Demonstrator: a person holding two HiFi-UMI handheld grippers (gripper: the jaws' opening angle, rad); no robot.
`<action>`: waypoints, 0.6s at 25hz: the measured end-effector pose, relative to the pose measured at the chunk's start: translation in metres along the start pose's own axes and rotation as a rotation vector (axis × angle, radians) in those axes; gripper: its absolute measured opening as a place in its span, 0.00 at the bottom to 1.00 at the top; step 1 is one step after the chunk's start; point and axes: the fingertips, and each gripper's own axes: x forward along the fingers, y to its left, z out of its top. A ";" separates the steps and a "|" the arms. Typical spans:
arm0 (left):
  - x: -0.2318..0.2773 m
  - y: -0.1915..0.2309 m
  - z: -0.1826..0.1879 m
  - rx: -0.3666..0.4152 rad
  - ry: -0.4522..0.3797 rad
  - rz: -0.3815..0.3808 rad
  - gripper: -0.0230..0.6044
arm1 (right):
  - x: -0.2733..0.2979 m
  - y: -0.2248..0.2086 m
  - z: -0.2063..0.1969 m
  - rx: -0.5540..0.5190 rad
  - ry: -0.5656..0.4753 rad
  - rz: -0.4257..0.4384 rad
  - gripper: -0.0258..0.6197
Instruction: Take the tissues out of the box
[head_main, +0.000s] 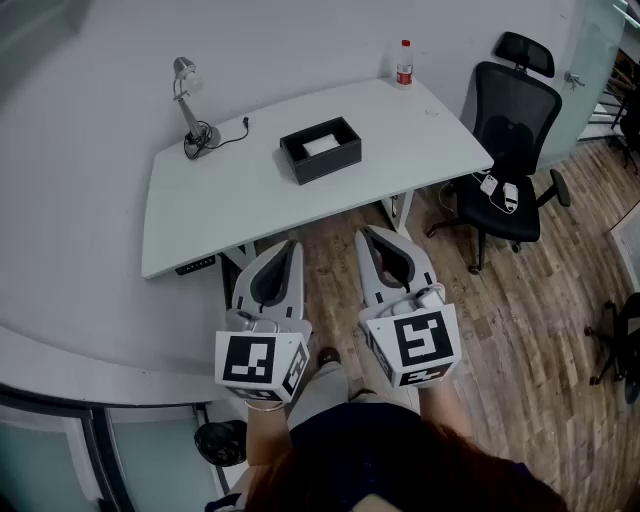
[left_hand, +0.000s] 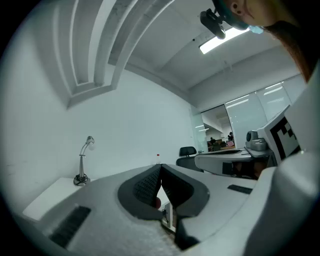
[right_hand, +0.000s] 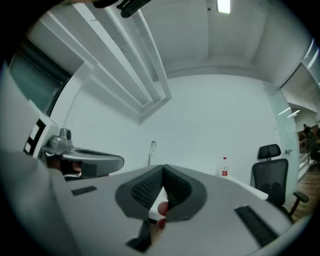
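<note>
A black open box (head_main: 320, 150) with white tissues (head_main: 320, 145) inside sits near the middle of the white desk (head_main: 220, 210). Both grippers hang in front of the desk, short of its near edge and well away from the box. My left gripper (head_main: 290, 246) is shut with nothing between its pads (left_hand: 150, 185). My right gripper (head_main: 368, 236) is shut too, its ribbed pads (right_hand: 172, 186) meeting at the tips and holding nothing. The box is hidden in both gripper views.
A desk lamp (head_main: 192, 110) with a cable stands at the desk's far left. A bottle with a red label (head_main: 404, 64) stands at the far right corner. A black office chair (head_main: 505, 150) with small items on its seat stands right of the desk on the wooden floor.
</note>
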 end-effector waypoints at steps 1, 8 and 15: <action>0.003 0.004 0.000 -0.001 -0.001 -0.003 0.07 | 0.005 0.001 0.000 0.001 -0.002 0.002 0.06; 0.028 0.027 -0.002 0.010 -0.006 -0.021 0.08 | 0.038 -0.003 -0.005 -0.001 0.015 -0.003 0.06; 0.049 0.053 -0.003 0.002 -0.016 -0.034 0.08 | 0.069 -0.004 -0.005 -0.002 0.030 -0.003 0.06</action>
